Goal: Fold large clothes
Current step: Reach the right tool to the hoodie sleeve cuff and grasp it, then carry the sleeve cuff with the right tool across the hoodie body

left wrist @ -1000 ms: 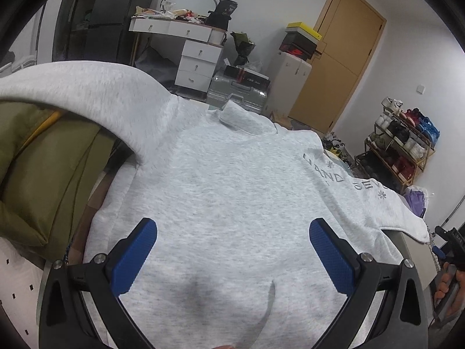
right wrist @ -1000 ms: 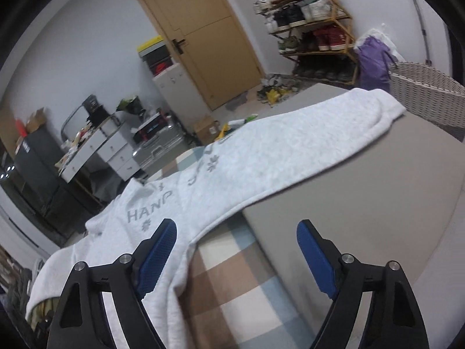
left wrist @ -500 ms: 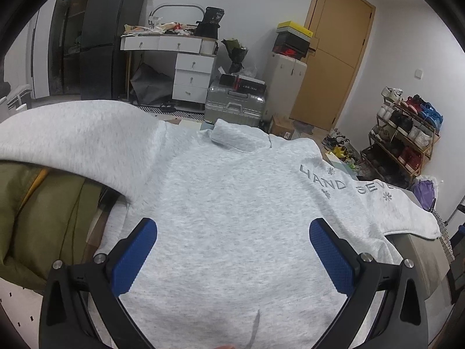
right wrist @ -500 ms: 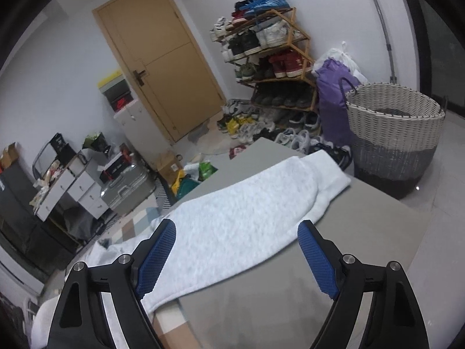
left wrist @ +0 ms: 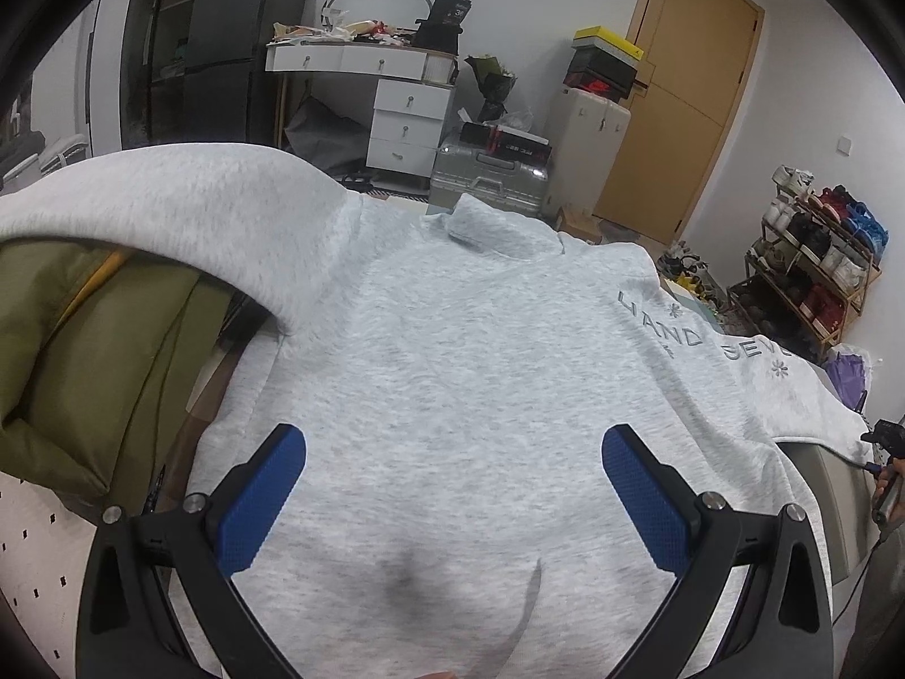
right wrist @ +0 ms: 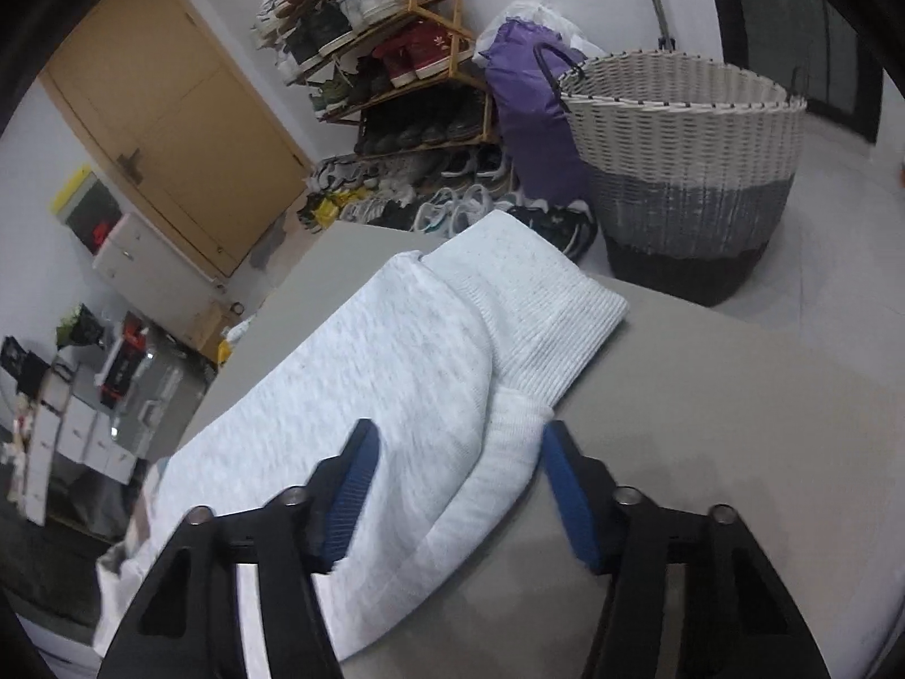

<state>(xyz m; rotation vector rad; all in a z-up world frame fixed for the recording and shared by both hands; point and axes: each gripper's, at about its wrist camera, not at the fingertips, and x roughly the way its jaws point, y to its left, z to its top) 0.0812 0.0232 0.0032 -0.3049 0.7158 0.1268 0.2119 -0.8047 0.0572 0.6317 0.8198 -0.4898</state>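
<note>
- Sweatshirt (left wrist: 452, 396): light grey, lying spread chest-up across the work surface; collar at the far edge, the left sleeve (left wrist: 169, 198) draping over an olive cushion (left wrist: 85, 351), the lettered right sleeve running off toward the grey table top (right wrist: 735, 424).
- Left gripper (left wrist: 452, 486): hovering over the lower body of the sweatshirt, tilting downward, blue pads (left wrist: 263, 501) standing wide apart with nothing between them; cloth beneath is untouched as far as this view shows.
- Right gripper (right wrist: 458, 486): angling steeply down at the sleeve end, jaws closing, with the bunched sleeve and the near part of the ribbed cuff (right wrist: 543, 328) sitting between the pads; the pads appear not yet to be pressing firmly.
- Step in hand, judged: taking hold of the right sleeve near the cuff, ready to carry it in across the body.
- Doing it well, judged: both layers of the sleeve want catching, not only the top fold; the bite is best taken just behind the ribbing, so that the cuff is not slipping out.
- Risk, judged: a shallow pinch letting the heavy fleece slide free; dragging rather than lifting would be rumpling the flat body.
- Wicker basket (right wrist: 690, 170): standing on the floor beyond the table, well apart.
</note>
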